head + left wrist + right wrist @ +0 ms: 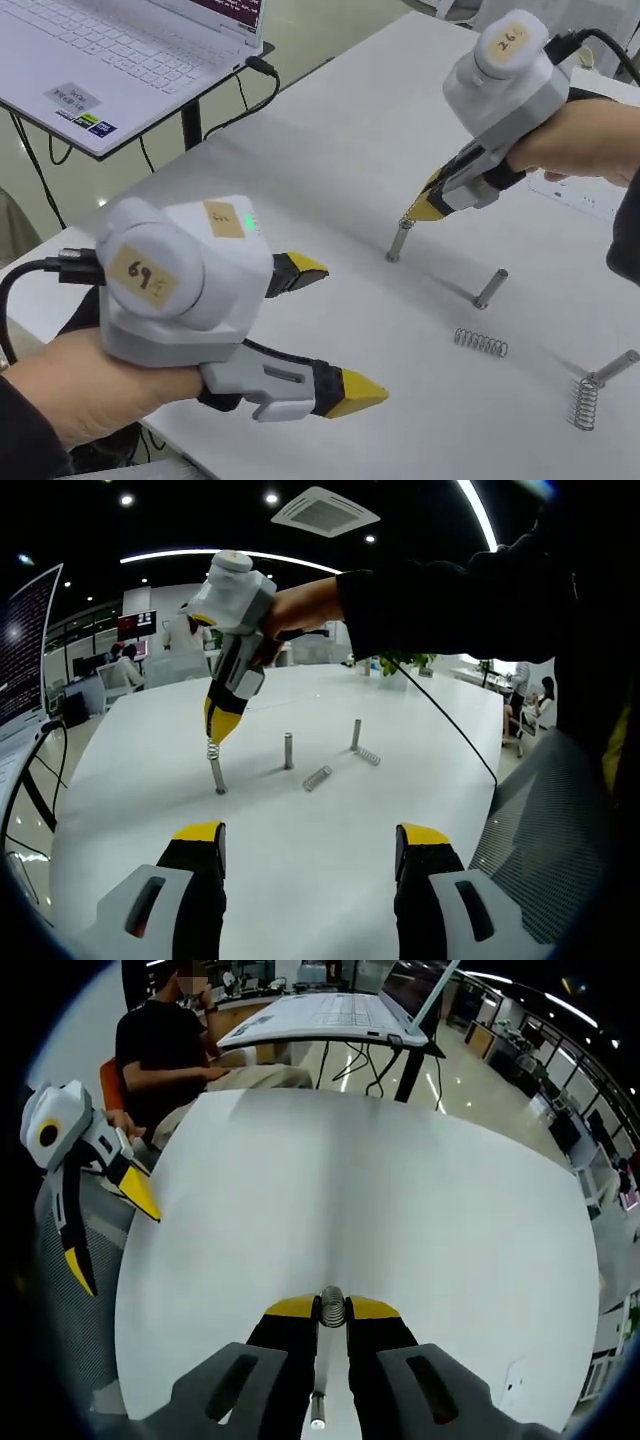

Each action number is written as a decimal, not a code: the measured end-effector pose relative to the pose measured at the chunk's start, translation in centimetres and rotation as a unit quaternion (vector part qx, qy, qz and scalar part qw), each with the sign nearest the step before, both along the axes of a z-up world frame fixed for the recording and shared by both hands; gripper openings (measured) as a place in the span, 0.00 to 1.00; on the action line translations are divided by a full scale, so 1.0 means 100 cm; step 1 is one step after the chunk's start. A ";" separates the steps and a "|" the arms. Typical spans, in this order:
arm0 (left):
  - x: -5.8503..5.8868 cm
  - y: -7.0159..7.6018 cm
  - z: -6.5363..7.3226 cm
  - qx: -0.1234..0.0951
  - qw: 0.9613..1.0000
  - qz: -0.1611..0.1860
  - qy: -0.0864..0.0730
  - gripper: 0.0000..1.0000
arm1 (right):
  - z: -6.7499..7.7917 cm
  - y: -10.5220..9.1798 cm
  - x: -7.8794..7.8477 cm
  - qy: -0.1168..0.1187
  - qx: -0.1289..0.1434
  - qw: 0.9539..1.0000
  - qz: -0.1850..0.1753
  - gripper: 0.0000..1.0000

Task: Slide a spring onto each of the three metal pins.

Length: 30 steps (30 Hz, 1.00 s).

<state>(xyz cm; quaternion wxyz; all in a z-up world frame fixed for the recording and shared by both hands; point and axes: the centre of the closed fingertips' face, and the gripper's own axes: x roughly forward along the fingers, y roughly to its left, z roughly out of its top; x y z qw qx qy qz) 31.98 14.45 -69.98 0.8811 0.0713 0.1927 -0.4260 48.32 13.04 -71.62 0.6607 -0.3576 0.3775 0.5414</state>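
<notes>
Three metal pins stand on the white table (330, 150). My right gripper (422, 211) is shut on a spring (332, 1305) and holds it at the top of the left pin (398, 241); from the left gripper view, the spring (213, 748) sits over that pin (217, 776). The middle pin (490, 288) is bare. A loose spring (480, 343) lies near it. Another spring (585, 403) rests at the foot of the right pin (612, 367). My left gripper (335, 330) hovers open near the table's front edge, with nothing between its jaws.
An open laptop (130, 50) sits on a stand at the far left, with a black cable (262, 70) plugged into it. A white power strip (588, 196) lies under the right hand. A seated person (170, 1050) is beyond the table.
</notes>
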 end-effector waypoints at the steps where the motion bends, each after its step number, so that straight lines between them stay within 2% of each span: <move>1: 0.000 0.000 0.000 0.000 1.000 -0.001 0.001 0.65 | 0.000 0.000 0.000 0.001 -0.001 1.000 0.001 0.08; 16: -0.001 0.000 -0.001 0.000 1.000 -0.001 0.001 0.64 | 0.000 0.001 -0.002 0.000 -0.007 1.000 0.003 0.08; 28: 0.000 0.000 -0.001 0.000 1.000 -0.001 0.002 0.63 | -0.012 -0.001 -0.002 0.013 -0.023 1.000 0.002 0.08; 30: 0.000 0.001 -0.001 0.000 1.000 0.000 0.002 0.63 | -0.011 0.001 -0.001 0.015 -0.018 1.000 -0.002 0.08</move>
